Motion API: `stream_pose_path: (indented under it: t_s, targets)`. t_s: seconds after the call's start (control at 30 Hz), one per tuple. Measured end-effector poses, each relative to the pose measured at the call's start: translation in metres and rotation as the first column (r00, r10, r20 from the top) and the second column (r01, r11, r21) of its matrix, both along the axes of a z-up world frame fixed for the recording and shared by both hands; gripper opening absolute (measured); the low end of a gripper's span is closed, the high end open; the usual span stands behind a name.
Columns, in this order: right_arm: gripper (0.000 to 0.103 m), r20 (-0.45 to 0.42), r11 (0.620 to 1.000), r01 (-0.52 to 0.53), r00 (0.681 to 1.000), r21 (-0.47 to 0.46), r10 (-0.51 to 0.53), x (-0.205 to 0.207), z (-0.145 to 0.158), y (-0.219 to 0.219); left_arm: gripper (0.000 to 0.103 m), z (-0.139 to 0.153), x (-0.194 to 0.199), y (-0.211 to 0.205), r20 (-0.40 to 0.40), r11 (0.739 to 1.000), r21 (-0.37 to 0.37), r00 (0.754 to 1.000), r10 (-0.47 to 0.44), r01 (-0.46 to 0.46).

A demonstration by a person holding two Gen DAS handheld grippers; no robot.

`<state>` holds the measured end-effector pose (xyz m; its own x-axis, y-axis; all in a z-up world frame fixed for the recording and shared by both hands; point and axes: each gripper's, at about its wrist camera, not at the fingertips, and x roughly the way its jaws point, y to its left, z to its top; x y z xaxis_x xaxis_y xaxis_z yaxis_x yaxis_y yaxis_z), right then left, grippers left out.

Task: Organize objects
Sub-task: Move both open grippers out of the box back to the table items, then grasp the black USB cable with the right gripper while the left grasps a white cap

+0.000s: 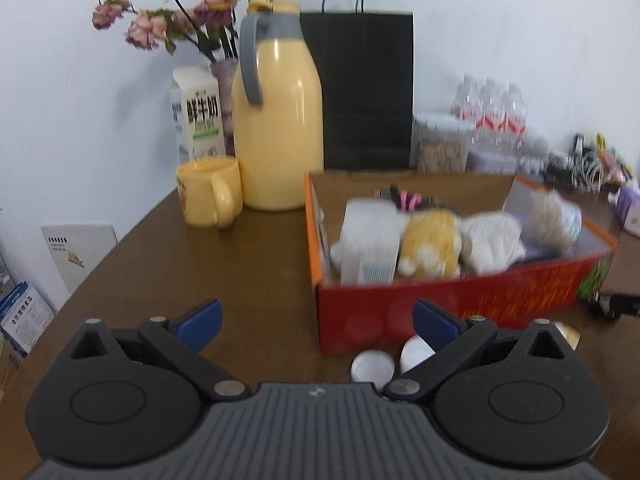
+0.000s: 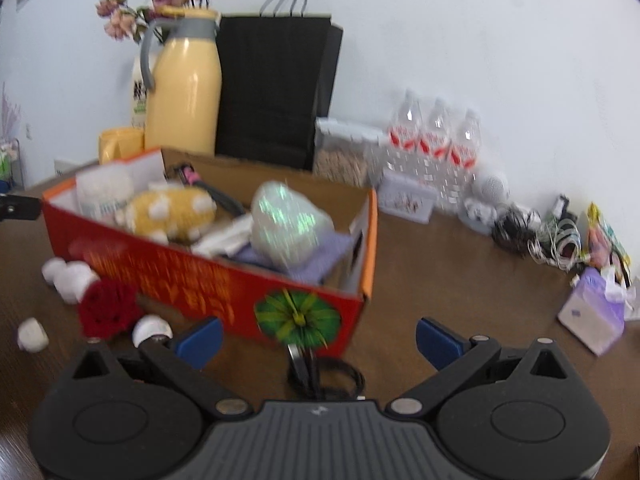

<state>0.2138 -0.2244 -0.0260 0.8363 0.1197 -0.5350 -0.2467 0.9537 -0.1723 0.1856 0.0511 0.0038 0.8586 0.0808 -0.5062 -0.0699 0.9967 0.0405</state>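
Brown table [image 1: 260, 264] against a white wall. Left gripper [image 1: 318, 322] hangs released and empty; the red box [image 1: 460, 300] lies just beyond its right finger, white caps [image 1: 372, 364] between. Right gripper [image 2: 319, 338] gapes too, a black cable [image 2: 332, 376] between its jaws.

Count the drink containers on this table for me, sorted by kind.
Yellow jug: 1
Yellow mug: 1
Milk carton: 1
Water bottles: 3 in view
Total: 6
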Motion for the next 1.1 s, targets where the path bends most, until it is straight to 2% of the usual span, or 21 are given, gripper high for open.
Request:
stream_pose_path:
  t_s: [0.3,0.5,0.93,0.97,1.03,1.1]
  targets:
    - [0.103,-0.098,0.999,0.035,0.995,-0.002,-0.035,0.011,-0.027,-0.012,0.103,-0.023,0.008,0.003,-0.110,1.000,0.013,0.994,-0.008,0.009]
    - [0.103,-0.133,0.999,0.049,0.990,0.020,-0.046,0.018,-0.038,-0.015,0.103,-0.039,0.016,0.001,-0.157,1.000,0.008,0.988,-0.008,0.009]
    - [0.103,-0.170,0.986,0.072,0.984,0.148,-0.046,0.026,-0.045,-0.030,0.099,-0.044,0.024,0.003,-0.157,0.999,-0.039,0.987,-0.039,0.034]
    - [0.103,-0.170,0.987,0.071,0.984,0.147,-0.045,0.026,-0.045,-0.030,0.097,-0.044,0.024,0.003,-0.154,0.999,-0.040,0.987,-0.041,0.036]
    - [0.103,-0.170,0.986,0.071,0.984,0.148,-0.045,0.026,-0.045,-0.030,0.086,-0.044,0.024,0.002,-0.144,0.998,-0.040,0.988,-0.053,0.048]
    - [0.103,-0.170,0.986,0.071,0.984,0.148,-0.045,0.026,-0.045,-0.030,0.065,-0.042,0.022,0.000,-0.128,0.997,-0.040,0.989,-0.077,0.072]
